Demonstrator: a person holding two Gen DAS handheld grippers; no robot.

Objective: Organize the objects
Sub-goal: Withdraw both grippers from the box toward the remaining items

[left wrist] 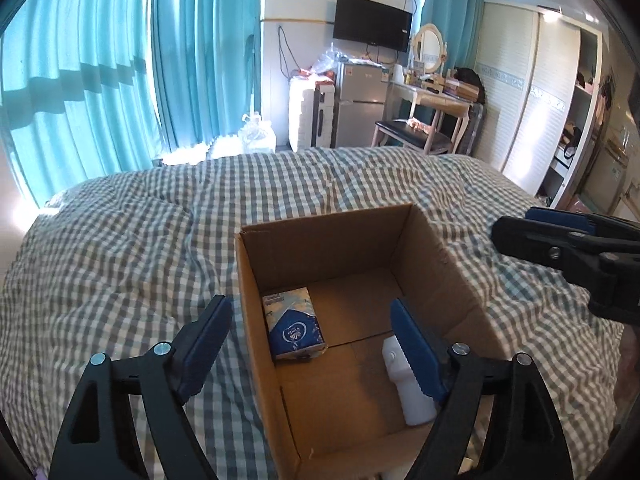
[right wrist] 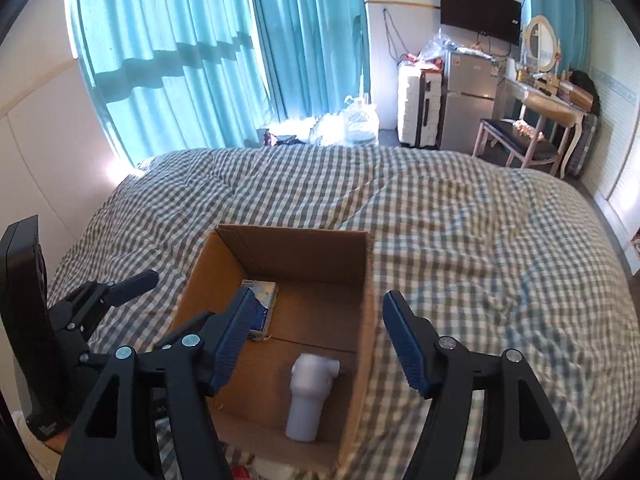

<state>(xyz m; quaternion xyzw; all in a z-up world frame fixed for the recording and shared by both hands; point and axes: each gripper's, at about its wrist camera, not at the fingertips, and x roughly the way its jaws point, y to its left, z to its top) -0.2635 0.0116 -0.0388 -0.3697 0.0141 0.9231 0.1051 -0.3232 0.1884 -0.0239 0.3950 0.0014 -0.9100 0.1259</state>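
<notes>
Item: open box [left wrist: 436, 264] on checked bed [left wrist: 120, 248], holding tissue pack [left wrist: 294, 326] and white bottle [left wrist: 408, 384]. Left gripper [left wrist: 310, 344]: jaws wide, nothing between the pads; pack lies between them, bottle just behind the right-hand pad. Right gripper [right wrist: 316, 338]: jaws wide, empty; bottle [right wrist: 308, 396] below the gap, pack [right wrist: 262, 300] behind the left-hand pad. Risks: a pad dropping could catch the box wall and tip or crease it on soft bedding; the grippers, near each other, may collide. Room: bedding beyond the jaws is open; box walls hem in any reach inside.
</notes>
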